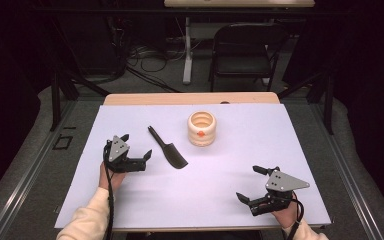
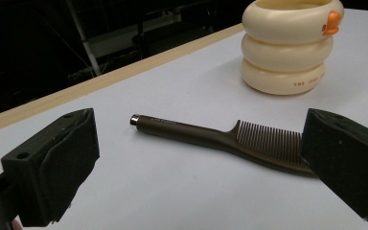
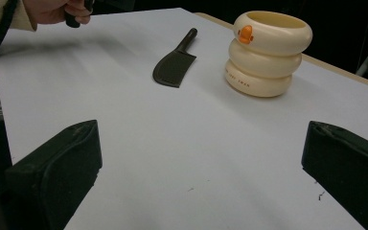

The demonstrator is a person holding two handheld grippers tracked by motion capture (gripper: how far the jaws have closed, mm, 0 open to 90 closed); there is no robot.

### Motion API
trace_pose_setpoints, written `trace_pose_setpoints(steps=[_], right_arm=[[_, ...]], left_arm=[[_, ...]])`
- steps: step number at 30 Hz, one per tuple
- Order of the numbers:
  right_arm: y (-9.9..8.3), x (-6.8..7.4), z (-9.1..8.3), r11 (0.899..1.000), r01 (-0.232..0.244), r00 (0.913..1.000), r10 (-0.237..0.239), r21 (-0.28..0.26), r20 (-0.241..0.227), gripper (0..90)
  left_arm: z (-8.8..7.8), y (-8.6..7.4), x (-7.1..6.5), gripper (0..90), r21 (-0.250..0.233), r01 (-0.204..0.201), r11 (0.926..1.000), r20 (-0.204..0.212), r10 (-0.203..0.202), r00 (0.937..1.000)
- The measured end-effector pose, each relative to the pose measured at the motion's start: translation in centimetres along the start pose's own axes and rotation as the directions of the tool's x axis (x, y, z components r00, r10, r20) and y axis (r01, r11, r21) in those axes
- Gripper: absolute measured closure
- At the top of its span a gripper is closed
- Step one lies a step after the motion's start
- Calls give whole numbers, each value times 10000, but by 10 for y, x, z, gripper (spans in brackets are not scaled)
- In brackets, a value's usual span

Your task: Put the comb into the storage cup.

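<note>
A white table [image 1: 205, 195] holds two things near its middle: a dark brown comb [image 1: 168, 148] lying flat, and just to its right, apart from it, a cream holder [image 1: 201, 128] shaped like three stacked rings with a small orange mark. The left gripper [image 1: 137, 146] sits just left of the comb, jaws spread wide and empty. The right gripper [image 1: 252, 183] rests near the front right corner — also wide open, holding nothing, well apart from both objects.
</note>
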State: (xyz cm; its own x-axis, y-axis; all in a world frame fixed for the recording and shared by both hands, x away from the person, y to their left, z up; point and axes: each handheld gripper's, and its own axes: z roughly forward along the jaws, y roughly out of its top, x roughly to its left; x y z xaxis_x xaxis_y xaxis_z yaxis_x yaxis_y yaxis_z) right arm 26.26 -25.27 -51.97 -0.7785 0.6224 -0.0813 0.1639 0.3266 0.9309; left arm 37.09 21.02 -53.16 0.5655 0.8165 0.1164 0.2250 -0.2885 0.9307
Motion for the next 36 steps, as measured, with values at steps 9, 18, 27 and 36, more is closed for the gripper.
trace_pose_setpoints(steps=[9, 18, 27, 36], right_arm=[[0, 0, 0, 10000, -38, 10000, 38, 12, -1, 0], [-1, 0, -1, 10000, -33, 10000, 33, 24, 48, 0], [-2, 0, -2, 9999, -153, 9999, 153, 40, 49, 0], [-2, 1, -1, 9998, -174, 9998, 174, 84, -32, 0]], left_arm=[[16, 8, 5, 3, 378, -162, 9992, 79, 159, 9998], [31, 16, 13, 1, 434, -186, 9989, 138, 180, 9997], [49, 26, 15, 0, 629, -368, 9973, 376, 344, 9987], [64, 31, 23, 1, 955, -337, 9949, 306, 309, 9991]])
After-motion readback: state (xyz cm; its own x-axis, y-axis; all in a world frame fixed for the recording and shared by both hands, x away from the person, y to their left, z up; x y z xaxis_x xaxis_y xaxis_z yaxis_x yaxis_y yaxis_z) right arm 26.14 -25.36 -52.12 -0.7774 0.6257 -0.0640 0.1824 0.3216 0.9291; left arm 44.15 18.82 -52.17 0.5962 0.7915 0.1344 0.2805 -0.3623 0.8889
